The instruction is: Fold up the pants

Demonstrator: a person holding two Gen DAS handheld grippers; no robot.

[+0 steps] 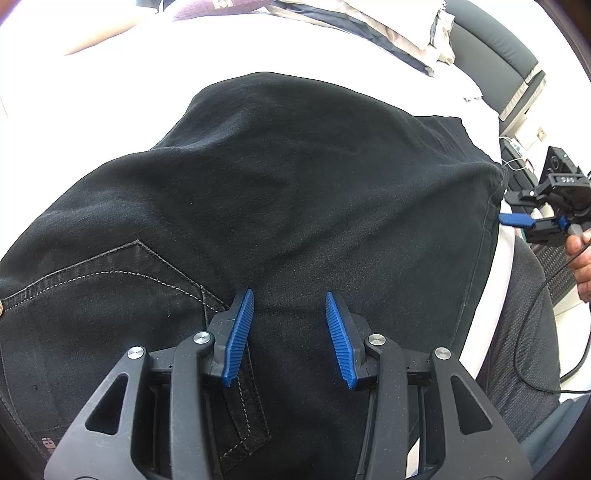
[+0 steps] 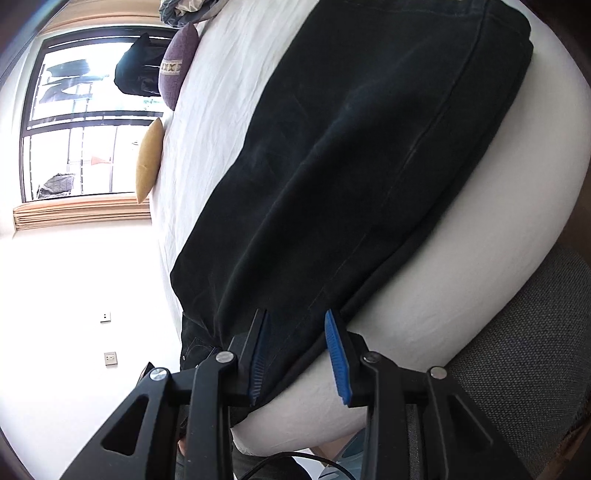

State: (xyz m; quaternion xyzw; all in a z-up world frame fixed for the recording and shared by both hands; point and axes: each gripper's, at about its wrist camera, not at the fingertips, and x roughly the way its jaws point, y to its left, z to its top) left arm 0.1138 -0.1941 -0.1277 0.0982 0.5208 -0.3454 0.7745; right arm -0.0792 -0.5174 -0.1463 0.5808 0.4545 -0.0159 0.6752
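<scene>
Black jeans (image 1: 288,192) lie folded on a white bed sheet (image 1: 110,85), a stitched back pocket (image 1: 122,295) at the lower left. My left gripper (image 1: 290,301) is open just above the jeans near the pocket, holding nothing. My right gripper (image 2: 295,321) is open at the near end of the jeans (image 2: 351,177), its blue fingers either side of the fabric edge at the mattress side. The right gripper also shows in the left wrist view (image 1: 517,221), open beside the jeans' right edge.
A purple pillow (image 2: 177,62) and a yellow pillow (image 2: 147,162) lie at the far side of the bed by a window (image 2: 74,122). Folded bedding (image 1: 388,26) lies at the back. A grey fabric chair (image 2: 524,362) stands against the bed. A black cable (image 1: 535,321) hangs from the right gripper.
</scene>
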